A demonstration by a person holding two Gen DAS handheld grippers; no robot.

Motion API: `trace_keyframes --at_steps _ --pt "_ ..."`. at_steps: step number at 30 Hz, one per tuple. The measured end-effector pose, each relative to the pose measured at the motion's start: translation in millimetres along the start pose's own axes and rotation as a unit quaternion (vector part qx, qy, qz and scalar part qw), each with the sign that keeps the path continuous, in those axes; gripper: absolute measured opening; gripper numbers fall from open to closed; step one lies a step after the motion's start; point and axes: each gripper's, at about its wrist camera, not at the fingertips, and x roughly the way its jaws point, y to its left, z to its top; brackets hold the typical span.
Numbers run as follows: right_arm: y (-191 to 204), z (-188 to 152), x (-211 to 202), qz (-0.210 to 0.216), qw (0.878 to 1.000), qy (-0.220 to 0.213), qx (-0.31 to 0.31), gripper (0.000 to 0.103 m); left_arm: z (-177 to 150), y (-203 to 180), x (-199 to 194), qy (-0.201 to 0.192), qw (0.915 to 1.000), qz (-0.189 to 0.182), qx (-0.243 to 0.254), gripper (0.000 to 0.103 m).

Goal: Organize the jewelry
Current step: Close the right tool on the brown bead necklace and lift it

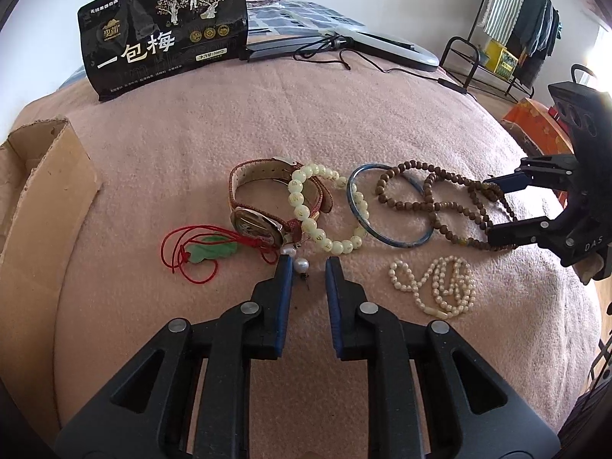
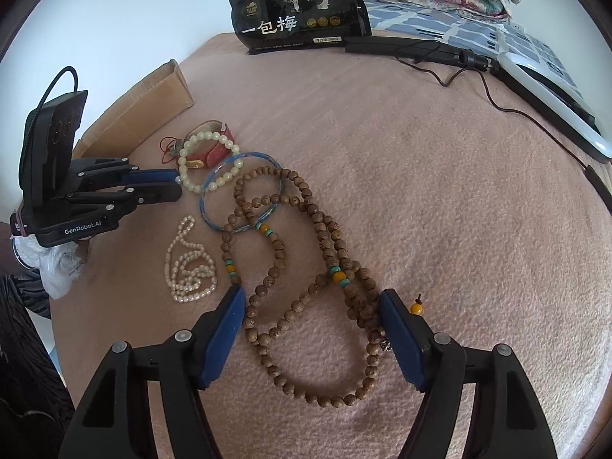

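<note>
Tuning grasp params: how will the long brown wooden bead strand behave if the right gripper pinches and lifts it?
The long brown wooden bead strand is likely floppy: it lies in loose loops, so it should dangle. It overlaps the blue glass bangle, which it may drag. Round beads could slip between the open right gripper pads.

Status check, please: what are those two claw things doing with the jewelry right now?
Left hand-held gripper open around pearl earring. Right hand-held gripper open, straddling wooden bead necklace. Nothing gripped. Blue bangle overlaps necklace.

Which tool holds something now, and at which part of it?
Neither holds anything. The left tool is open around a pearl earring; the right tool is open astride the wooden bead necklace.
</note>
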Motion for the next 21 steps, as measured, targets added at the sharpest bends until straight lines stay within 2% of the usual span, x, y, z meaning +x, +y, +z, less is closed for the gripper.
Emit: trace_keyframes --at_steps 5,10,17,21 --pt "10.0 4.4 6.0 -0.019 0.999 0.01 -0.024 0.075 -1.1 -5.2 4.2 -0.003 0.9998 0.011 0.016 0.016" --pt "26.2 7.7 14.3 -0.049 0.996 0.033 -0.07 0.078 -2.1 -5.1 3.3 -0.005 0.9998 0.006 0.016 0.007" --pt "26.6 9.4 11.7 -0.011 0.997 0.045 -0.065 0.085 -3.8 -6.5 1.9 -0.006 0.9997 0.0 0.026 0.006" --pt "38.7 5.6 20.4 -0.05 0.992 0.056 -0.101 0.083 -4.0 -6.7 1.7 -0.008 0.9996 0.0 0.028 0.006"
